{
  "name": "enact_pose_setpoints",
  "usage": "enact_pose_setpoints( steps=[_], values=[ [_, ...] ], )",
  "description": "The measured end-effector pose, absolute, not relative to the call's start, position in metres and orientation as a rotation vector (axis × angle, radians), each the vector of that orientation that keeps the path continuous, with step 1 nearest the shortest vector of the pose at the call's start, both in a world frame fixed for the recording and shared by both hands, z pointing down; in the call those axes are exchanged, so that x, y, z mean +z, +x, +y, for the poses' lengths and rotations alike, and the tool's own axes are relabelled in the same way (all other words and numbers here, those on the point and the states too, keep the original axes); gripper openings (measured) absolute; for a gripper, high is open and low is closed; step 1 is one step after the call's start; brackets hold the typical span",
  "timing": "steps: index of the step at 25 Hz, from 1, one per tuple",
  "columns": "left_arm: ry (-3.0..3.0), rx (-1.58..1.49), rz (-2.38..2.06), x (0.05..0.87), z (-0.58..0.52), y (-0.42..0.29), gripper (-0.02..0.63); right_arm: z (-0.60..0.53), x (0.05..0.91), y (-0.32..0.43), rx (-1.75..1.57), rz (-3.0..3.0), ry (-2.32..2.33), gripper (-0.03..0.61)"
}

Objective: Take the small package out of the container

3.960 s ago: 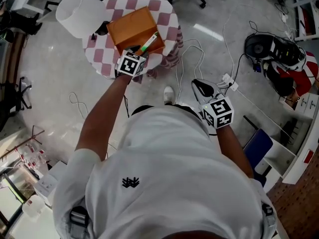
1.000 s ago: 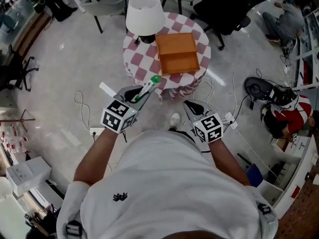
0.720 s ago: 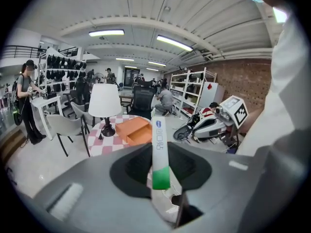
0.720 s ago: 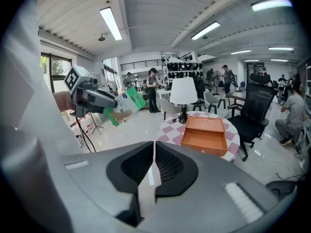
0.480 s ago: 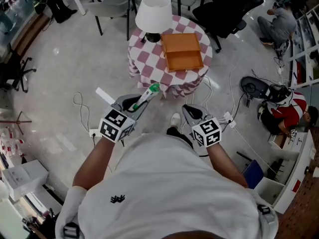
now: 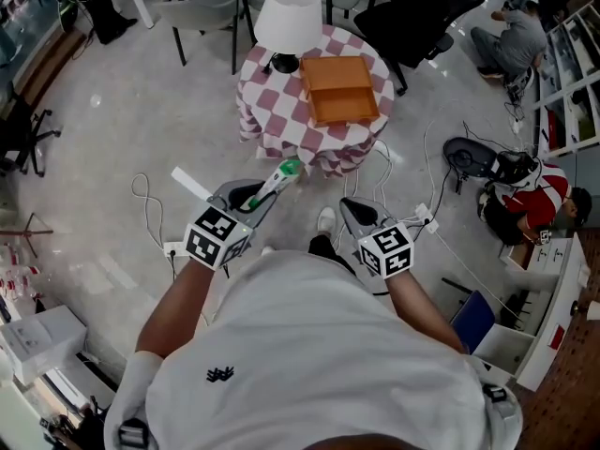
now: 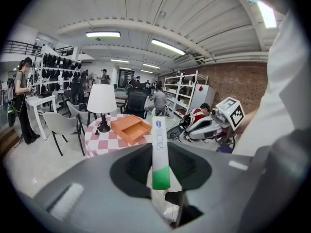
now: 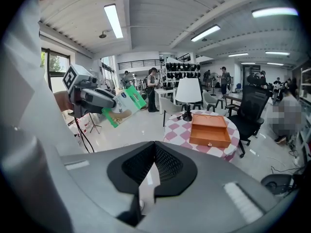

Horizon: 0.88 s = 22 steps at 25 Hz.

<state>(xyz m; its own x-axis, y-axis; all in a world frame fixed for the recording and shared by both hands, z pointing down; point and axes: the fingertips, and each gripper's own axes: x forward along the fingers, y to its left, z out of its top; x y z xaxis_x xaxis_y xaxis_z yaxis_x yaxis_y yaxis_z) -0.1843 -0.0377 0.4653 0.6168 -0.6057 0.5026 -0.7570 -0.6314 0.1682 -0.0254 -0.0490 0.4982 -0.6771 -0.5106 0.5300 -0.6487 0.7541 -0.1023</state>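
Observation:
The small package (image 6: 278, 177), a slim white box with a green end, stands between the pads of my left gripper (image 6: 251, 195), which is shut on it. In the left gripper view the package (image 7: 159, 144) sticks up upright from the jaws. The container (image 6: 339, 88), an open orange wooden drawer box, lies on a round checked table (image 6: 272, 111) well ahead of both grippers. My right gripper (image 6: 359, 216) hangs at waist height beside the left one, its jaw tips together and nothing between them. The right gripper view shows the container (image 8: 210, 129) far off.
A white lamp (image 6: 289, 15) stands on the table left of the container. Chairs (image 6: 422, 12) ring the table. Cables (image 6: 441, 204) trail over the floor at the right, near bags (image 6: 511, 172). Several people stand or sit around the room.
Four seconds ago my left gripper was at the container on the table with the package. Now both grippers are back at my body, away from the table, the package still gripped.

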Motion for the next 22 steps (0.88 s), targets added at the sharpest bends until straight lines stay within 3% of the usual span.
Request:
enact_pose_setpoints(
  steps=[22],
  values=[
    [2.482, 0.571, -1.107, 0.462, -0.014, -0.186, 0.152, -0.03, 0.497, -0.035, 0.356, -2.495, 0.854, 0.002]
  ],
)
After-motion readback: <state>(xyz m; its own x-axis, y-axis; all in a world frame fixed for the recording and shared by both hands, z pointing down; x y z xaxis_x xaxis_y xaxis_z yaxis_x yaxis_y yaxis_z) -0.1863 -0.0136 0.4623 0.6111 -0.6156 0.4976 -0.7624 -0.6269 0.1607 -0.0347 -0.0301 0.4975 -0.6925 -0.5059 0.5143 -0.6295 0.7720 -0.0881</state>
